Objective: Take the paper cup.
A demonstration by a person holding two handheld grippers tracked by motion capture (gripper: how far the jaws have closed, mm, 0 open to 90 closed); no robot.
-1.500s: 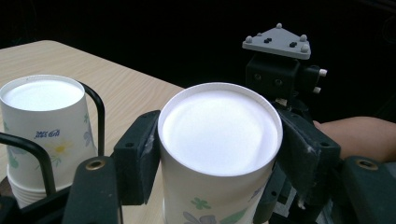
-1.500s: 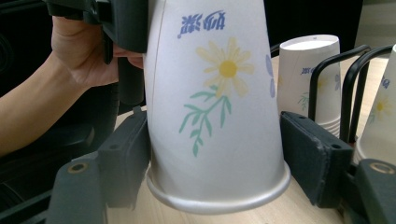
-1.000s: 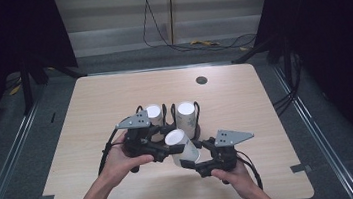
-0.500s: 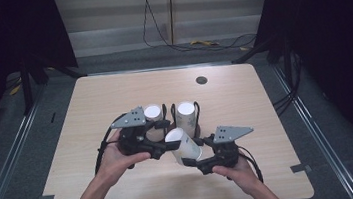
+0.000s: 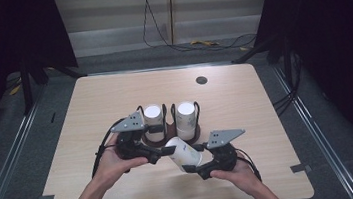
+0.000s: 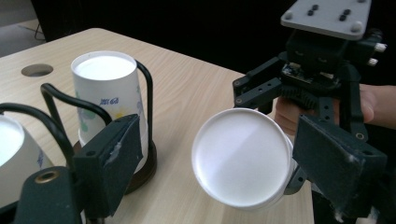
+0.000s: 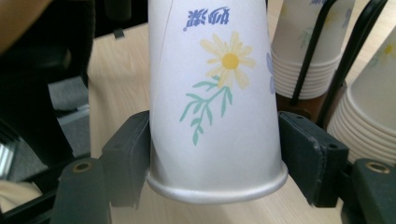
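A white paper cup [image 5: 183, 151] with a yellow flower print [image 7: 219, 93] lies tilted above the table's front middle. My right gripper [image 5: 194, 163] is shut on it, the pads pressing both sides just above the rim [image 7: 215, 158]. My left gripper [image 5: 163, 154] faces the cup's closed base [image 6: 240, 158]. Its jaws have just been opening, and the base now sits between the spread pads [image 6: 109, 163] without touching them. The right gripper [image 6: 322, 60] and the hand on it show behind the cup in the left gripper view.
Behind the grippers, two stacks of upturned paper cups [image 5: 153, 122] [image 5: 186, 118] stand in a black wire holder [image 5: 170, 130] with a brown base. The wooden table [image 5: 114, 96] has a round hole [image 5: 201, 80] at the back. Dark floor and rails surround it.
The left gripper's jaws have spread apart from the cup's base end. The right gripper keeps its hold on the cup, and both hands have barely shifted.
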